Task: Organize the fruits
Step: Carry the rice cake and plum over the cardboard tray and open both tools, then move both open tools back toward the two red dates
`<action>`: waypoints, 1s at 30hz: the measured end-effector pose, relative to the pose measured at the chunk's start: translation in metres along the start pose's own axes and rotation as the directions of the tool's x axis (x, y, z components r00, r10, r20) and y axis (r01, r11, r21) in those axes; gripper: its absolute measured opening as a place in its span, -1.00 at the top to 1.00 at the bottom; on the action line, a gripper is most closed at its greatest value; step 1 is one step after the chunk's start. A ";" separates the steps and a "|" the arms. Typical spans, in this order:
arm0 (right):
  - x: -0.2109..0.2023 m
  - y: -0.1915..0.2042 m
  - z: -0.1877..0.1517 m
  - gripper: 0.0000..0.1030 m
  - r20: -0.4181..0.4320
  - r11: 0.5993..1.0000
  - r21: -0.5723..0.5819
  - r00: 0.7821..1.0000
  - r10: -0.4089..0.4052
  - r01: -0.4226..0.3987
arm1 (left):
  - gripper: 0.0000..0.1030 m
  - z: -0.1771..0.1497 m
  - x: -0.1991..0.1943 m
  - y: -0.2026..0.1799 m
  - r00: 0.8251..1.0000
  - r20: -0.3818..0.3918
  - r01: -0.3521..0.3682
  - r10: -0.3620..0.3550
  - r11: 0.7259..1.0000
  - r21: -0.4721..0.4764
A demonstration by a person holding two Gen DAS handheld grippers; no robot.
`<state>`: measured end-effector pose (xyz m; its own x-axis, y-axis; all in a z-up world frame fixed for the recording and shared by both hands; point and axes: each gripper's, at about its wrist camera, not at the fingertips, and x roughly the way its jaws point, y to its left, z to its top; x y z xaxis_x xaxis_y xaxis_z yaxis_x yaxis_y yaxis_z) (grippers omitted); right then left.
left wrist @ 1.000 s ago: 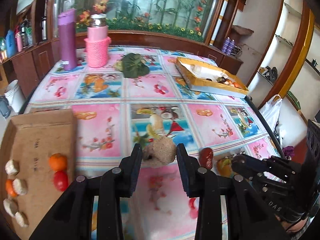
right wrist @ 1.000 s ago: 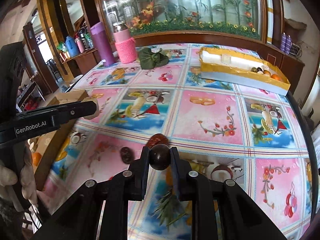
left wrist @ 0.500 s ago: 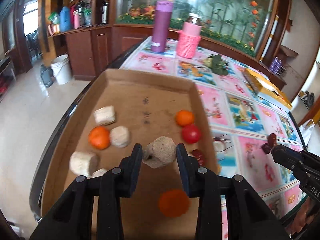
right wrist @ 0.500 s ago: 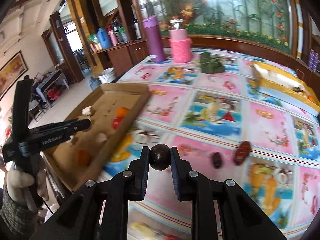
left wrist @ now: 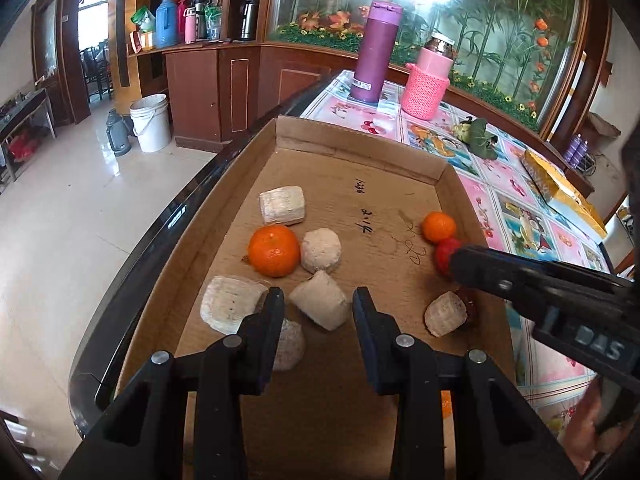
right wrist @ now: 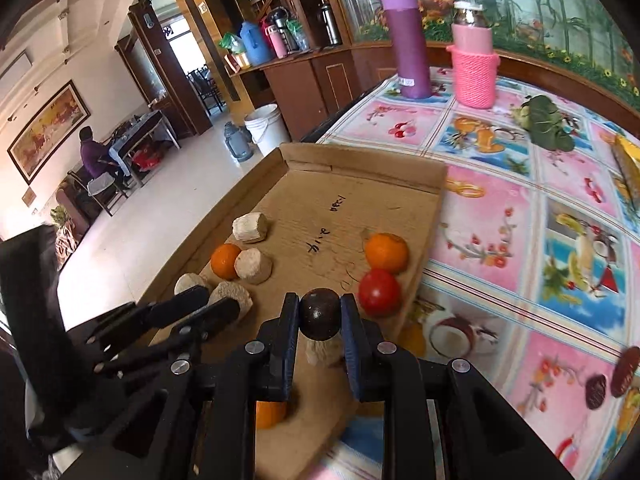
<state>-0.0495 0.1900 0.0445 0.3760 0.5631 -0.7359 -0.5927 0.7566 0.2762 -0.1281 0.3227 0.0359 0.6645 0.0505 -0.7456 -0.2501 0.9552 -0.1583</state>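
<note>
A shallow cardboard tray [left wrist: 360,184] lies at the table's left edge. It holds two oranges [left wrist: 274,250], a red tomato [right wrist: 379,292] and several pale beige chunks. Low over the tray's near half, my left gripper [left wrist: 319,300] is shut on another beige chunk [left wrist: 320,312], close beside the loose ones. My right gripper [right wrist: 320,312] is shut on a dark brown round fruit [right wrist: 320,320], just above the tray's right side next to the tomato. In the left wrist view the right gripper [left wrist: 456,264] reaches in from the right, partly hiding the tomato.
Two dark red dates [right wrist: 596,386] lie on the flowered tablecloth right of the tray. At the back stand a purple flask [left wrist: 378,52], a pink knitted jar [left wrist: 428,84], a green leafy bundle [left wrist: 480,140] and a yellow box [left wrist: 560,192]. Left of the tray the table drops to the floor.
Both grippers have swung left from over the tablecloth to over the cardboard tray, each still carrying its piece. The left one has sunk closer to the tray floor.
</note>
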 end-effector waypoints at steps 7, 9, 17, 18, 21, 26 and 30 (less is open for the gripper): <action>0.031 0.003 0.008 0.55 -0.061 1.000 0.010 0.998 0.017 -0.017 | 0.16 -0.006 -0.020 0.015 0.999 0.029 0.026 -0.025 0.999 -0.042; 0.033 0.005 0.007 0.53 -0.060 1.000 0.001 0.998 0.014 -0.014 | 0.12 -0.007 -0.026 0.018 0.999 0.042 0.023 -0.021 0.998 -0.051; 0.000 -0.001 -0.001 0.00 0.026 1.000 0.021 1.000 0.016 -0.017 | -0.12 -0.013 -0.053 0.007 0.995 0.100 0.018 -0.013 0.998 -0.053; -0.009 -0.003 -0.004 0.00 0.044 1.000 0.027 0.999 0.011 -0.012 | -0.12 -0.015 -0.057 0.002 0.994 0.111 0.007 -0.003 0.999 -0.042; -0.042 -0.011 -0.020 -0.14 0.121 0.998 0.055 0.992 -0.017 0.010 | -0.29 -0.018 -0.070 -0.017 0.986 0.161 -0.053 0.052 0.999 -0.002; -0.094 -0.026 -0.057 -0.34 0.248 0.987 0.124 0.960 -0.131 0.102 | -0.71 -0.025 -0.093 -0.055 0.957 0.263 -0.145 0.124 0.987 0.062; -0.122 -0.044 -0.083 -0.41 0.299 0.965 0.211 0.929 -0.217 0.158 | -0.71 -0.033 -0.103 -0.088 0.946 0.299 -0.174 0.126 0.975 0.140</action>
<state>-0.1283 0.0600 0.0711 0.6910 0.4582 -0.5591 -0.3623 0.8888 0.2807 -0.1982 0.2238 0.1051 0.8079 0.2552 -0.5312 -0.2608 0.9631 0.0660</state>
